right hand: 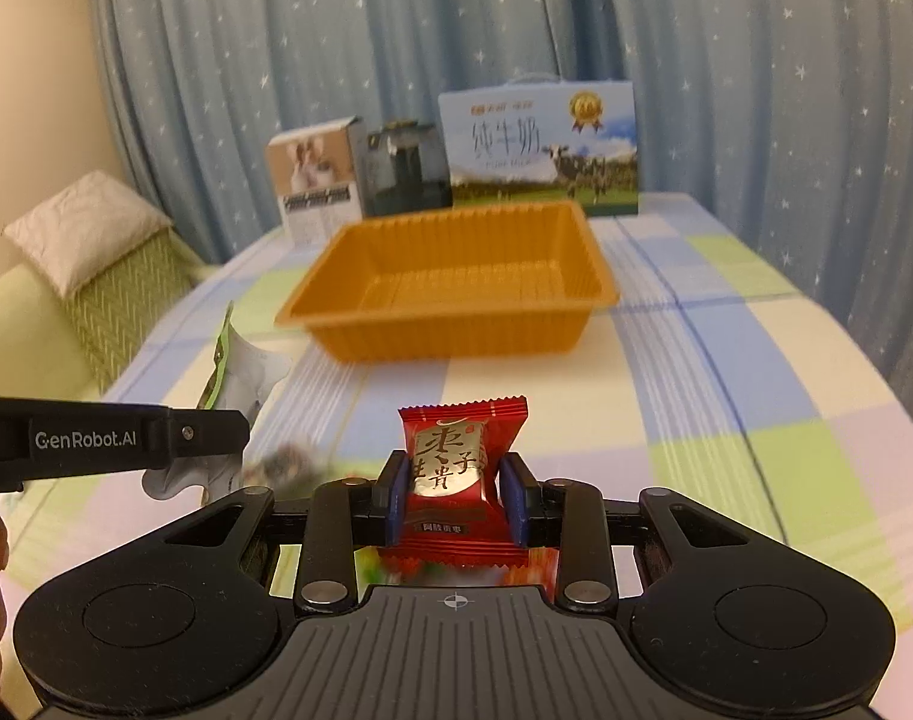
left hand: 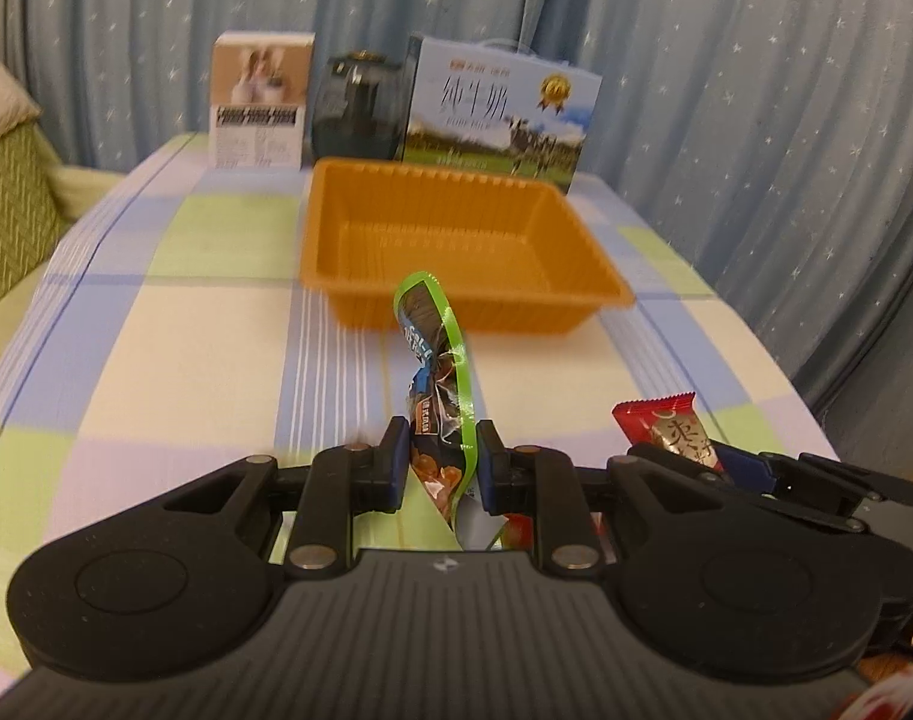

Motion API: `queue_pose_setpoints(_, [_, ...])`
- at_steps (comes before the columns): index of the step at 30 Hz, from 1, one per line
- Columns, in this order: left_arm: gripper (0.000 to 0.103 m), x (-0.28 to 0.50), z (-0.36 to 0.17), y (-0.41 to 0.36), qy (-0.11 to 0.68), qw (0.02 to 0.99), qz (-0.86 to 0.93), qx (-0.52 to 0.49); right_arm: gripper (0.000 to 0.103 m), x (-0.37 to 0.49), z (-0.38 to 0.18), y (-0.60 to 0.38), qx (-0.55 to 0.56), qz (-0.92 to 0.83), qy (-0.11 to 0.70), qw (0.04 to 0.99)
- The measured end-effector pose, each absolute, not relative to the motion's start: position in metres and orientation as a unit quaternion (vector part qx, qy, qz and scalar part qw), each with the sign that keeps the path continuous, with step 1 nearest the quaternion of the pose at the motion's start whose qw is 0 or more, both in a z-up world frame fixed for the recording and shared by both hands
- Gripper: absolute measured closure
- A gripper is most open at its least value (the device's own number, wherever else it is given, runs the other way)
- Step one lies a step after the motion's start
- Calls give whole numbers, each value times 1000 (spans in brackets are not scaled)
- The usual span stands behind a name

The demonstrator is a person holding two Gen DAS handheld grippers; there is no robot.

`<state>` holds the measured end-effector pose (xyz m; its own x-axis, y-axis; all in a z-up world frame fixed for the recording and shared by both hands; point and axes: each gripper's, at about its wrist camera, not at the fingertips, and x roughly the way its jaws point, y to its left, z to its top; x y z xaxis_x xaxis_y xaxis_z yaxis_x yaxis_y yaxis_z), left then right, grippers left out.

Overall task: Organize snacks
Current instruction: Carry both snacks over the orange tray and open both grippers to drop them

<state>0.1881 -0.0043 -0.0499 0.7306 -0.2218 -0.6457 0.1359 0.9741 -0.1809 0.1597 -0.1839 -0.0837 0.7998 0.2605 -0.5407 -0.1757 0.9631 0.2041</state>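
My left gripper [left hand: 441, 456] is shut on a green-edged snack packet [left hand: 435, 372] that stands upright between its pads, above the checked tablecloth. My right gripper [right hand: 455, 498] is shut on a red candy packet [right hand: 453, 468] with gold characters. The red packet also shows at the right of the left wrist view [left hand: 672, 429]. The left gripper's side and the green packet's back [right hand: 234, 372] show at the left of the right wrist view. An empty orange tray [left hand: 456, 306] [right hand: 450, 324] sits ahead of both grippers, mid-table.
Behind the tray stand a small white box [left hand: 261, 102], a dark glass jar [left hand: 360, 108] and a blue milk carton [left hand: 498, 114], against a blue starred curtain. A green sofa with a cushion [right hand: 84, 234] lies left of the table. More red wrappers lie under the grippers [right hand: 456, 567].
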Motion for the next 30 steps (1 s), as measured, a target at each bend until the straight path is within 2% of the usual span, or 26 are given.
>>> queue_pose_setpoints(13, [83,287,-41,6,320,936,-104,-103,70,262,-59,-190,99,101,250,958])
queue_pose_setpoints(30, [83,370,-66,12,320,933,-102,-126,70,367,-97,-192,152,93,275,945])
